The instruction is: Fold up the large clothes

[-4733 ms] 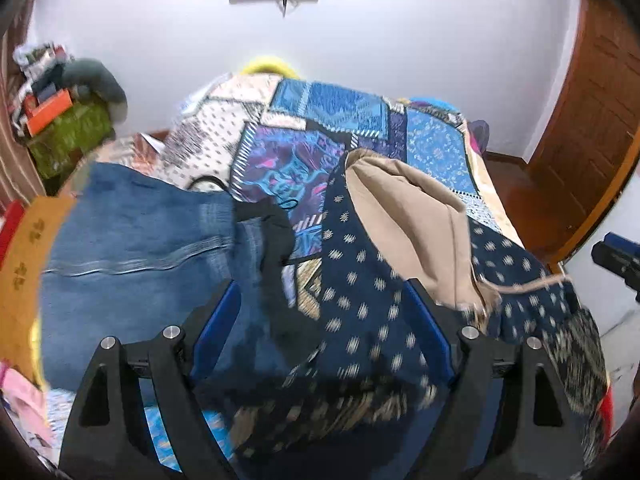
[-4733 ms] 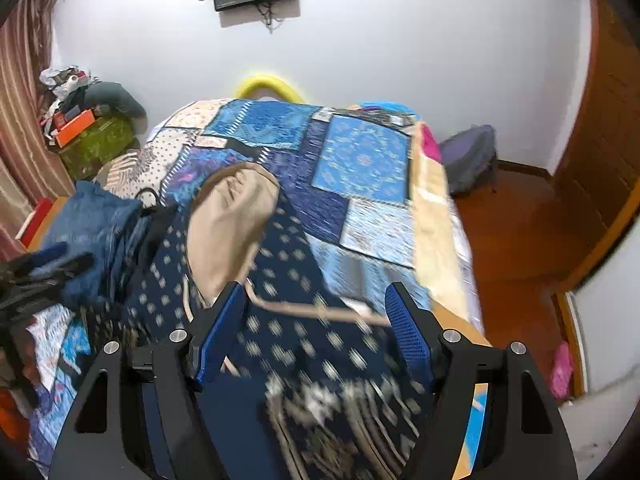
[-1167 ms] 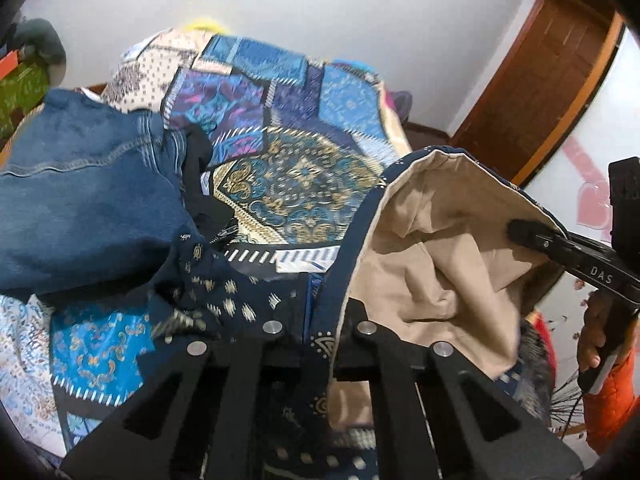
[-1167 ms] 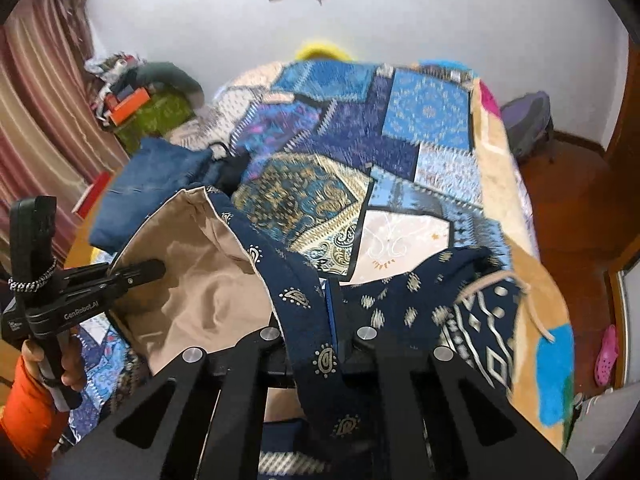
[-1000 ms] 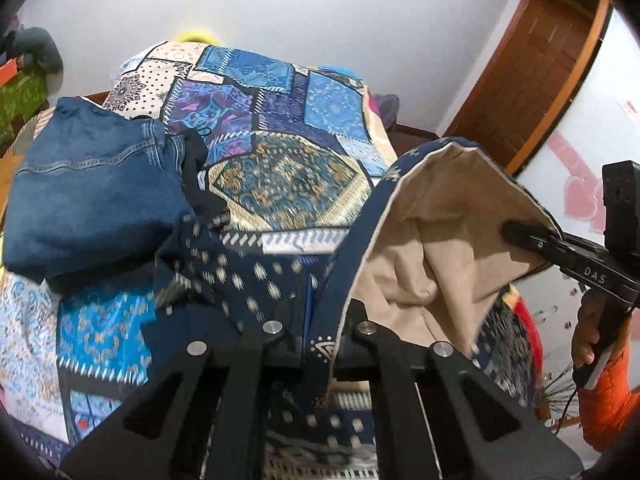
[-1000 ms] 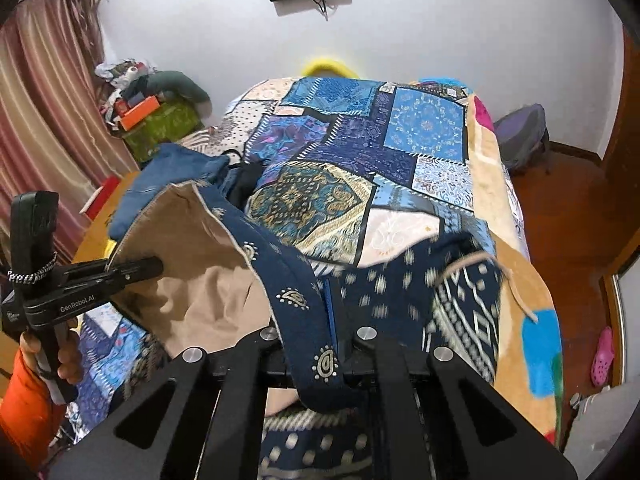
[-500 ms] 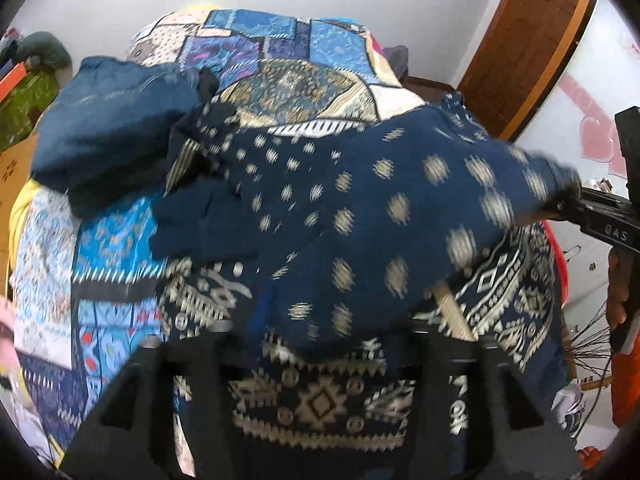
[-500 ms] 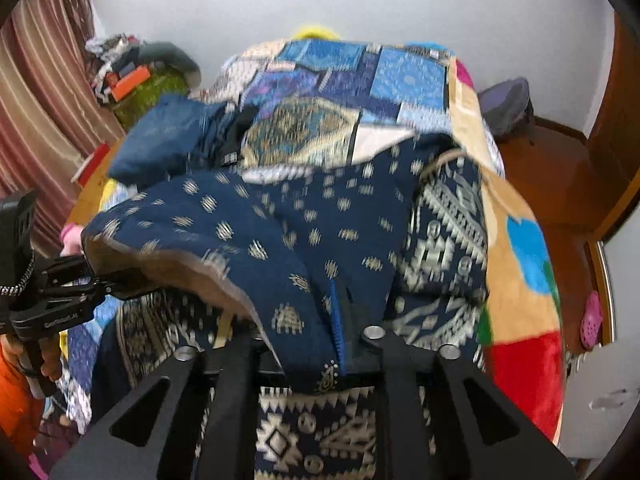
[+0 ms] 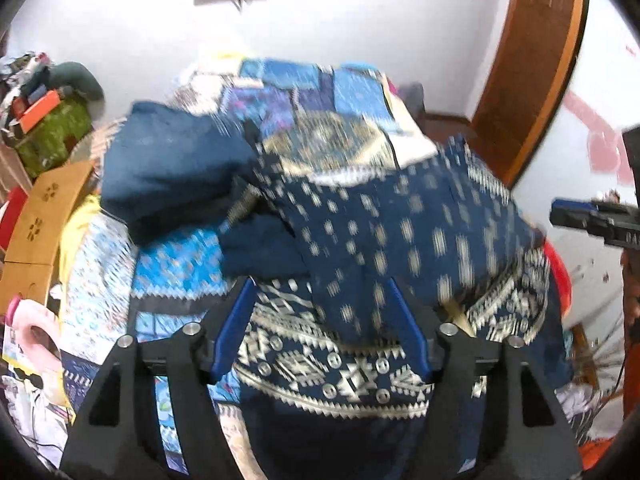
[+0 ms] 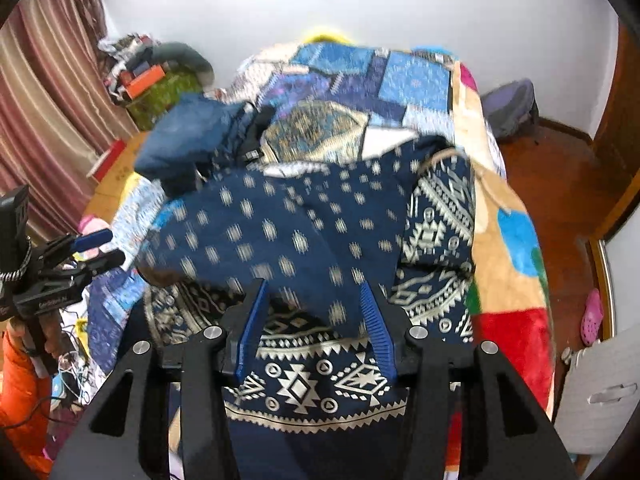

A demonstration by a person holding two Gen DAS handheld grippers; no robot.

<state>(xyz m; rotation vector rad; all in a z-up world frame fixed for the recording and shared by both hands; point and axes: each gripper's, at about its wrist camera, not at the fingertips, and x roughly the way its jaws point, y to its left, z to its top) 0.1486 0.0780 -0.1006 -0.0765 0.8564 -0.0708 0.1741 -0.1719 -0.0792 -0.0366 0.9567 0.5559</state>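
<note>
Across the near end of the bed (image 10: 508, 236) lies the navy garment (image 10: 280, 236), a soft cloth dotted with pale motifs, its top layer folded over a lower layer banded with cream geometric patterns. Its right edge runs close to the bed's right side, where a fleecy blanket (image 10: 516, 280) of tan, red and blue patches drops toward the wooden floor (image 10: 560, 168). Beyond the garment the patchwork quilt (image 10: 400, 76) stretches bare to the white wall (image 10: 440, 0), giving open room ahead. At the garment's far left corner a folded pair of jeans (image 9: 168, 168) touches it, with dark cloth bunched between.

Both claws hang just over the near edge of the garment. The left claw (image 9: 320, 320) is spread wide, blue ribbed pads (image 9: 234, 328) apart and holding nothing. The right claw (image 10: 314, 320) is likewise spread and free of the cloth. Each appears at the side in the other's view, clear of the bed. Left of the bed stand a striped curtain (image 10: 48, 92) and a cluttered heap by the wall; to the right is a wooden door (image 9: 532, 56).
</note>
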